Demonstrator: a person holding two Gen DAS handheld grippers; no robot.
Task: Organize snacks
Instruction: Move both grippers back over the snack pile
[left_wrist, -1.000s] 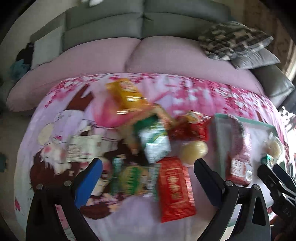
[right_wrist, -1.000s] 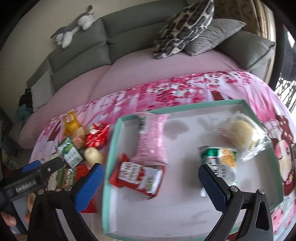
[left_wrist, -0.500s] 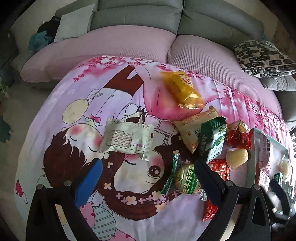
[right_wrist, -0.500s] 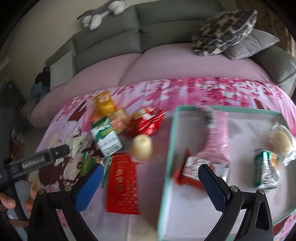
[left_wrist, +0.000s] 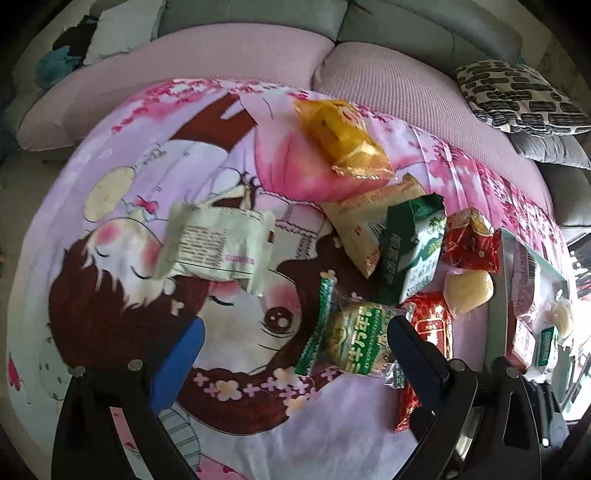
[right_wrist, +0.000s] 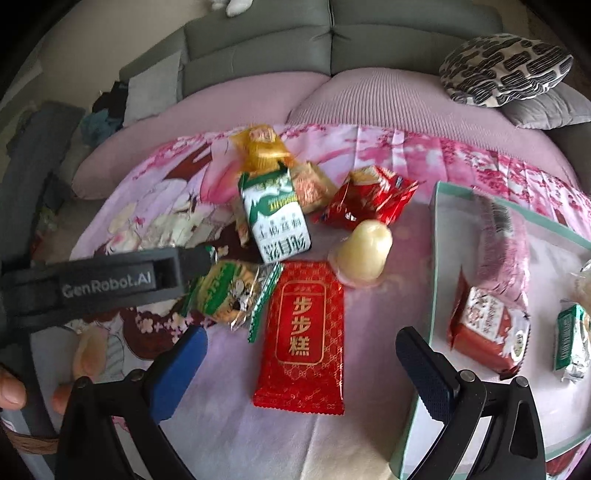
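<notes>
- Left gripper: jaws spread wide, nothing between them; it hovers over the printed cloth; its right finger overlaps the edge of the round green-wrapped biscuit pack in the left wrist view, contact not discernible
- Right gripper: jaws likewise apart and empty; the long red packet lies on the cloth in the gap between its fingers, untouched
- Loose snacks lie clustered on the cloth, outside the tray: yellow packet farthest back; tan packet partly under the green-and-white carton-like pack; crinkled red bag just right of that; pale jelly cup near the top right corner of the long red packet; biscuit pack just left of the long red packet
- White wrapper with printed text lies apart from the cluster, to the left, over the cartoon face
- Teal-rimmed tray sits right of the cluster; it holds a pink pack, a red-and-white pack touching it, a small green pack; a further item at the far right edge is cut off
- The left tool's dark body reaches in from the left of the right wrist view, a hand partly visible below it
- Background: grey sofa with pink covers; patterned cushion
</notes>
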